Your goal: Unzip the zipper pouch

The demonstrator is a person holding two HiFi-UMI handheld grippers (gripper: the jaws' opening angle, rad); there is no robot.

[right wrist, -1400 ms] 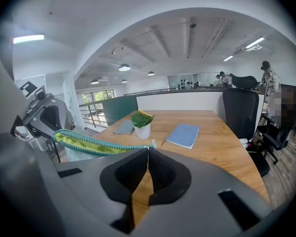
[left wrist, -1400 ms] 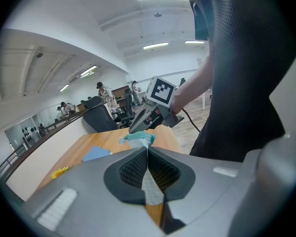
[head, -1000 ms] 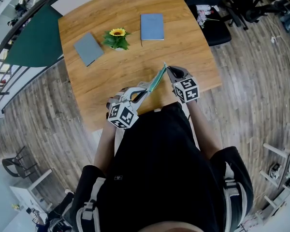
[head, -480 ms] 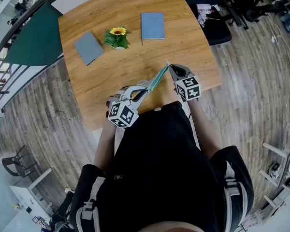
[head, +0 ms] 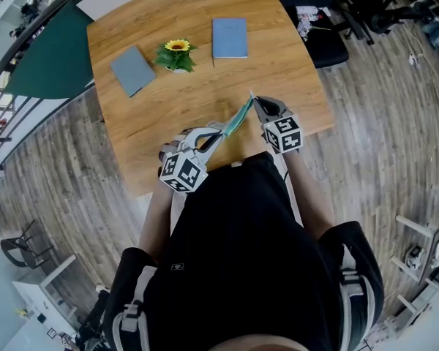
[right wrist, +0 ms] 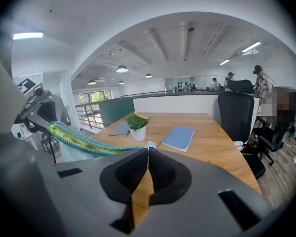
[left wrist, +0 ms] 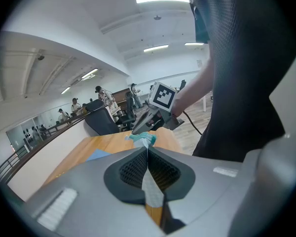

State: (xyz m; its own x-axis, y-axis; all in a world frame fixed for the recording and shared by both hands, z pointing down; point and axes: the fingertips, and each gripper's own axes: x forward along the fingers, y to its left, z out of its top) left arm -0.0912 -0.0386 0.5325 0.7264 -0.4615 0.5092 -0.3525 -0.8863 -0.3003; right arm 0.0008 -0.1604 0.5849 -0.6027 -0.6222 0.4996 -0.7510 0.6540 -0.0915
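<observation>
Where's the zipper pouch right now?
In the head view the zipper pouch is stretched between the left gripper and the right gripper, over the near edge of the wooden table, nearer the person than the sunflower pot.

Teal pouch (head: 238, 118), yellow inside; blue notebook (head: 229, 39).

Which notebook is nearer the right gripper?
The blue notebook, right of the potted sunflower; the grey notebook lies left of it.

Left tongs (head: 218, 137) clamped tight; right tongs (head: 254, 101) clamped tight, both angled down
</observation>
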